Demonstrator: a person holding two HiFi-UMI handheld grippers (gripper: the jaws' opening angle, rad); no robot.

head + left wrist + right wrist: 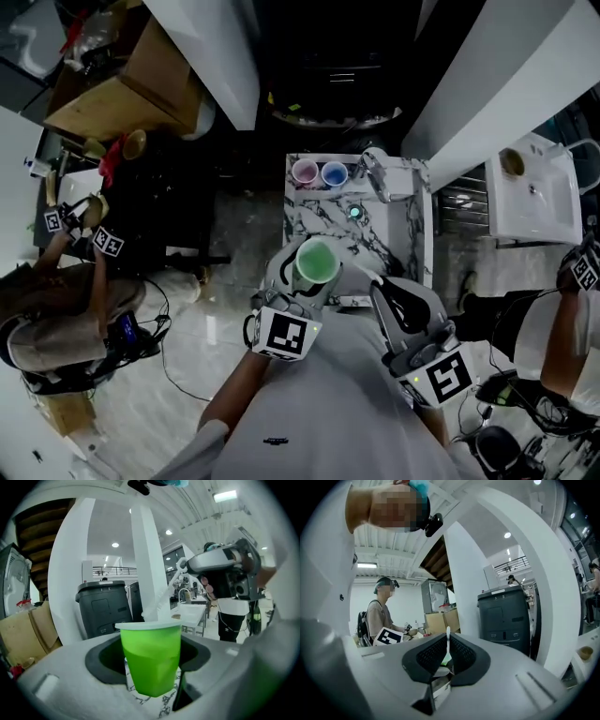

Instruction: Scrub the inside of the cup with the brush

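At frame centre we had the left gripper (pixel 298 286) clamped on the green cup (pixel 317 261), the right gripper (pixel 378 284) pinching the white brush (pixel 447 643) by its handle, and square markers (pixel 284 335) on both.

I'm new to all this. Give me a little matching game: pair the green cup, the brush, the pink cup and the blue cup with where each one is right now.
Things:
1. green cup
2. brush
3. pink cup
4. blue cup

Places:
A. on the marble table, the right one of a pair
B. between the jaws of the left gripper
C. handle clamped in the right gripper, reaching into a cup
D. on the marble table, the left one of a pair

Pairs: 1-B; 2-C; 3-D; 4-A.
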